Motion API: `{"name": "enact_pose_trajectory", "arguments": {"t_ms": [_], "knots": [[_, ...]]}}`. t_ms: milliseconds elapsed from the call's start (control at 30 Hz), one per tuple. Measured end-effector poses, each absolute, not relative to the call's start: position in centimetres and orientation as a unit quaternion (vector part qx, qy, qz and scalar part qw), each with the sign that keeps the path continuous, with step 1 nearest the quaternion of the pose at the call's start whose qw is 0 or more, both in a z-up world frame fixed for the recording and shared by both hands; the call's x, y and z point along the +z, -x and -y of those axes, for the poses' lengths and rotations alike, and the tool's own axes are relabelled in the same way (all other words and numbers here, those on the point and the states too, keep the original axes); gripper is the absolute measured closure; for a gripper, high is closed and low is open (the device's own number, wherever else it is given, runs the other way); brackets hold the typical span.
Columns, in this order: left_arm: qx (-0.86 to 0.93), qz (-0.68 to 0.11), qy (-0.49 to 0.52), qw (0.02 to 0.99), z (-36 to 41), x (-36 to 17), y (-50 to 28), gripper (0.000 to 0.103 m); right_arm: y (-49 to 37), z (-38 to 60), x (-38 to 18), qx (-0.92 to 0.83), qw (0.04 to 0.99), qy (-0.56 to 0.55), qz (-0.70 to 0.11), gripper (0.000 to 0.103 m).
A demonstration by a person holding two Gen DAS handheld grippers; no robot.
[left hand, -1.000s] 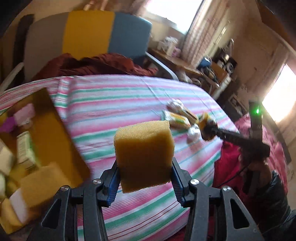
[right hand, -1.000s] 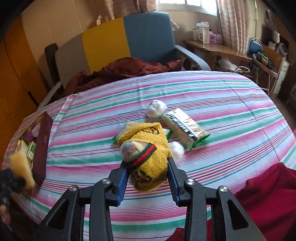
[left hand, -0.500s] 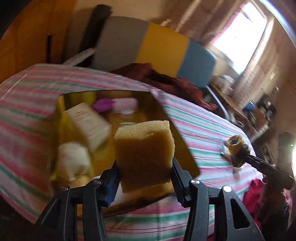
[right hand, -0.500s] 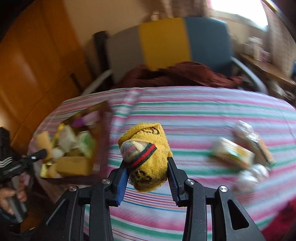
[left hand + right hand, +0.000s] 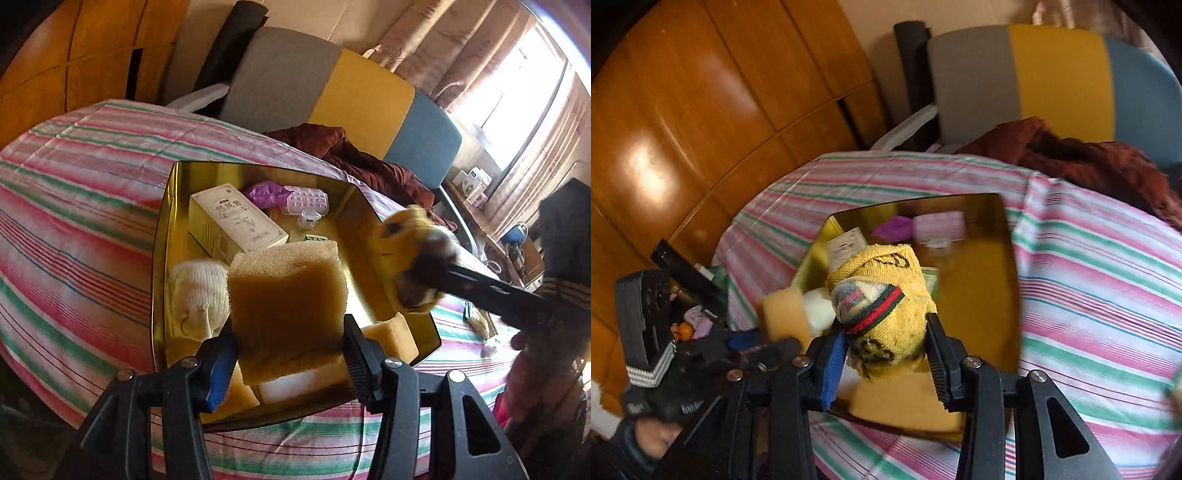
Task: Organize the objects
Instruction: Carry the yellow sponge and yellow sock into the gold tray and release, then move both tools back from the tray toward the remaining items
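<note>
Both grippers hang over the gold box (image 5: 162,258), jaws opening: left gripper (image 5: 288,354) around the sponge (image 5: 288,295), right gripper (image 5: 886,354) around the yellow sock (image 5: 882,310).

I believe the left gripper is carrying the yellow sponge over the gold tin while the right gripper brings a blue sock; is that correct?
Not quite: the sock between the right gripper fingers is yellow with a red and green band, as the right wrist view shows. The left gripper does carry the yellow sponge over the gold tin; both grippers' jaws are opening.
</note>
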State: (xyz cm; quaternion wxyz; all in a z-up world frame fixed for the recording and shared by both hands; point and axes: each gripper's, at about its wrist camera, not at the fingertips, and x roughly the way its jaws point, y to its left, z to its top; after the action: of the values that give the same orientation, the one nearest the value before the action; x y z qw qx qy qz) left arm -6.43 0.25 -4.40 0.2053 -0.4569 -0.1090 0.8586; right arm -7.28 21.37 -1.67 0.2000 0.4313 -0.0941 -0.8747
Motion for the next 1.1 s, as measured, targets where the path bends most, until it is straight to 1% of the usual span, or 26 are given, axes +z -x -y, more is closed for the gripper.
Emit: {"name": "enact_pose_trajectory", "arguments": {"t_ms": [33, 100, 167, 200, 367, 433, 500, 567, 633, 700, 800, 967, 1100], "knots": [[0.858, 0.111, 0.459, 0.202, -0.1, -4.5, 6.5, 0.047, 7.7, -20.7, -2.1, -0.872, 0.202, -0.437, 0.096, 0.056], [0.858, 0.115, 0.462, 0.195, 0.3, -4.7, 6.7, 0.045, 8.3, -19.8, -2.8, -0.863, 0.21, -0.448, 0.097, 0.05], [0.857, 0.122, 0.464, 0.187, 0.9, -4.8, 6.6, 0.038, 8.6, -19.1, -3.5, -0.856, 0.22, -0.457, 0.104, 0.045], [0.857, 0.125, 0.464, 0.185, 1.2, -4.9, 6.6, 0.038, 8.8, -18.7, -4.0, -0.851, 0.225, -0.462, 0.11, 0.043], [0.866, 0.123, 0.457, 0.163, 2.2, -4.5, 6.3, 0.038, 8.3, -18.3, -4.8, -0.846, 0.225, -0.472, 0.106, 0.042], [0.872, 0.116, 0.45, 0.155, 2.3, -4.1, 6.1, 0.038, 7.7, -18.5, -4.6, -0.85, 0.219, -0.469, 0.099, 0.037], [0.879, 0.107, 0.44, 0.147, 2.3, -3.4, 5.7, 0.038, 7.0, -18.8, -4.2, -0.855, 0.213, -0.462, 0.095, 0.026], [0.887, 0.093, 0.431, 0.14, 2.0, -2.7, 5.5, 0.038, 6.2, -19.1, -3.7, -0.864, 0.203, -0.453, 0.088, 0.019], [0.896, 0.076, 0.418, 0.131, 1.6, -2.1, 5.1, 0.038, 5.5, -19.1, -3.3, -0.871, 0.194, -0.444, 0.08, 0.016], [0.902, 0.061, 0.408, 0.126, 1.2, -1.5, 4.8, 0.038, 5.1, -19.1, -3.0, -0.874, 0.19, -0.44, 0.077, 0.01], [0.909, 0.042, 0.397, 0.124, 0.7, -0.8, 4.3, 0.038, 4.4, -19.0, -2.7, -0.88, 0.183, -0.433, 0.066, 0.006], [0.917, 0.012, 0.38, 0.117, -0.1, 0.0, 3.3, 0.038, 3.4, -18.8, -2.2, -0.888, 0.176, -0.421, 0.049, 0.003], [0.922, -0.001, 0.371, 0.114, -0.4, 0.4, 2.8, 0.038, 2.7, -19.1, -2.0, -0.894, 0.166, -0.415, 0.046, 0.003]]}}
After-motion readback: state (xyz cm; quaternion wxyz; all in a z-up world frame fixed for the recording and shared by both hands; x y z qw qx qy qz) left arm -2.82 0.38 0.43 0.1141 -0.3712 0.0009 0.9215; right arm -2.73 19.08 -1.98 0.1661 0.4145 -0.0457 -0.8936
